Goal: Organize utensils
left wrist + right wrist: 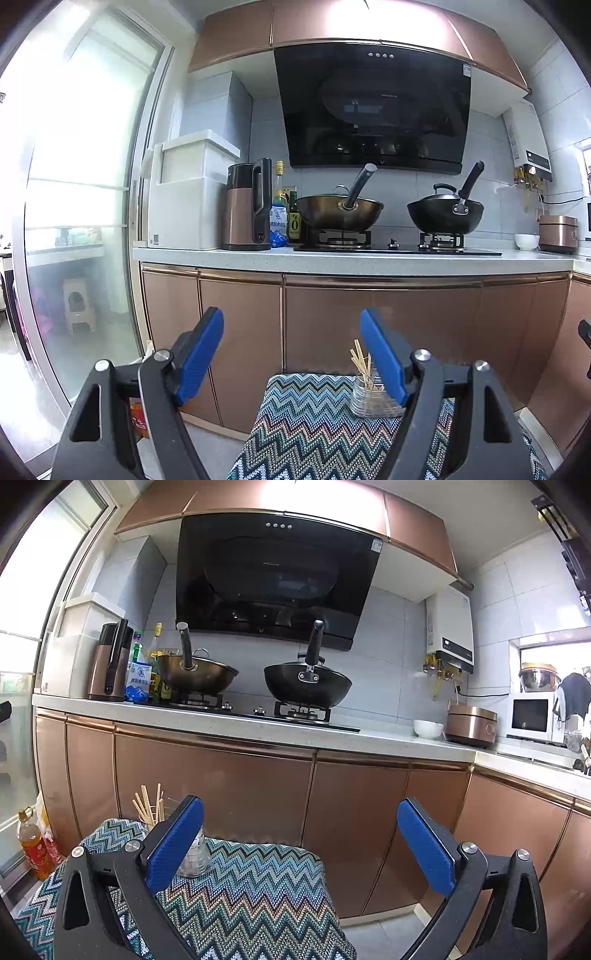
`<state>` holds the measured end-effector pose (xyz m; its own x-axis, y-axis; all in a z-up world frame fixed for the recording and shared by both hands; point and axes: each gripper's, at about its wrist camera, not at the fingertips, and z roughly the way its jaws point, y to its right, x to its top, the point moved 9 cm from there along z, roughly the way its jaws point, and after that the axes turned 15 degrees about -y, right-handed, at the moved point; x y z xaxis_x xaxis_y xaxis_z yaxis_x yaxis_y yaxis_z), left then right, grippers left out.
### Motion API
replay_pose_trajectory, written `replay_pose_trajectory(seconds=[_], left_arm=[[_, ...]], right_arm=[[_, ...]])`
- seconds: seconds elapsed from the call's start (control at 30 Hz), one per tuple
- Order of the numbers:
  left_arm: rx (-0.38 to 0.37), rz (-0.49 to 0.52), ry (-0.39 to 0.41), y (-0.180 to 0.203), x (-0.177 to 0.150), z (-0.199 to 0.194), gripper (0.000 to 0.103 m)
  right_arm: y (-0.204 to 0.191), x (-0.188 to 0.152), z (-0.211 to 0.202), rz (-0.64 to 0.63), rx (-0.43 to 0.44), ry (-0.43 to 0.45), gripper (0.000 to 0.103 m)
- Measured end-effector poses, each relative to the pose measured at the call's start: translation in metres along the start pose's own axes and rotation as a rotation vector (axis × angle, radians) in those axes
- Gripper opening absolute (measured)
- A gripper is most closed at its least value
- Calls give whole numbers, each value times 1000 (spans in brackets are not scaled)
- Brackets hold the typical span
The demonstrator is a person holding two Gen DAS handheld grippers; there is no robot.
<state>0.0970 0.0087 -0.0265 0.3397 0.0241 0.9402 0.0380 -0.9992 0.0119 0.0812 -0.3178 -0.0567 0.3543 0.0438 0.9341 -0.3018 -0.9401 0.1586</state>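
A clear glass jar [371,397] holding several thin wooden sticks [360,356] stands on a zigzag-patterned cloth [306,417] low in the left wrist view. My left gripper [291,354] is open and level, nothing between its blue pads [199,354]; the jar sits just behind its right finger. In the right wrist view the same glass jar [194,860] with its wooden sticks [147,806] stands on the cloth [251,886], partly hidden by the left finger of my right gripper [301,843], which is open and empty.
Ahead runs a copper-fronted counter [354,258] with two woks [338,212] [445,216] on a gas hob, a kettle [245,208], bottles, a white bowl [427,728], a rice cooker [470,725] and a microwave [530,716]. An oil bottle [33,843] stands on the floor at left. A glass door is at far left.
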Motion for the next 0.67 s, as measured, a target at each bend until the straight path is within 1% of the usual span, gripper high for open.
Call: replay_pose_trajectory(seconds=[0.67], left_arm=[[-3,11,3,-1,-2,-1,75]], right_arm=[[-1,-3,4,0,0,-12,103]])
